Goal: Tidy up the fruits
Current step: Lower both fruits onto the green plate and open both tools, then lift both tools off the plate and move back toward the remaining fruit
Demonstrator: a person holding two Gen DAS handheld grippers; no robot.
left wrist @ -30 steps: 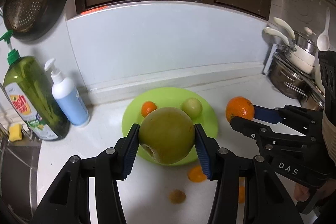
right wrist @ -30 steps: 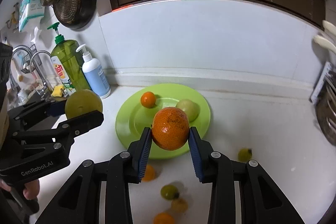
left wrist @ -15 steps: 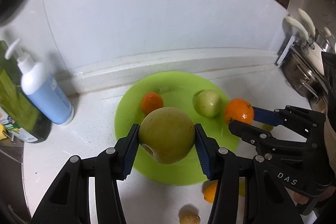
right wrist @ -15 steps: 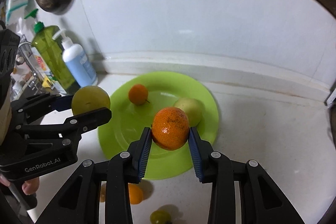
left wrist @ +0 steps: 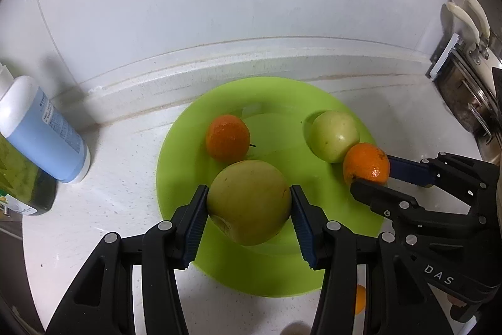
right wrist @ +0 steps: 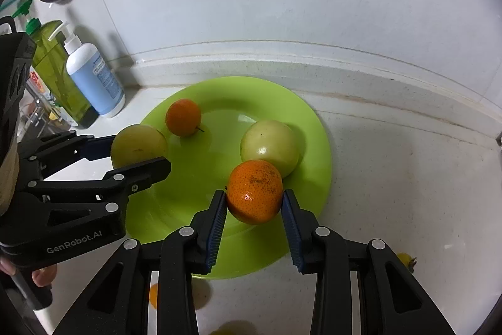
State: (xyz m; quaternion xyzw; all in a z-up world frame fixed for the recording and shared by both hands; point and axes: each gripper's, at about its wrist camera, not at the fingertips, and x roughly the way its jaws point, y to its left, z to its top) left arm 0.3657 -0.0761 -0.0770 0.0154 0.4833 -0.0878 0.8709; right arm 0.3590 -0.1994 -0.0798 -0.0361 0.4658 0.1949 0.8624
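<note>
Gripping a large green apple [left wrist: 249, 203] at its widest part, the left hand-held gripper [left wrist: 249, 208] is hovering over the green plate [left wrist: 175, 146] — firm, smooth, weighty. The right hand-held gripper [right wrist: 254, 206] is clamping an orange [right wrist: 254, 191] — softer-skinned, bruisable — above the plate's near right.

Plate [left wrist: 175, 165] showing lime green. Large fruit [left wrist: 249, 203] in left tool [left wrist: 249, 206] looking dull yellow-green; tool black, pads blue, ribbed. Mandarin [right wrist: 254, 191] in right tool [right wrist: 254, 209] glowing orange, dark-speckled. At plate's 11 o'clock, small mandarin [left wrist: 227, 142] showing orange; at 2 o'clock, apple [left wrist: 334, 135] pale green. Table [left wrist: 109, 178] showing white, finely speckled. Bottle [left wrist: 44, 140] showing pale blue, white top.
</note>
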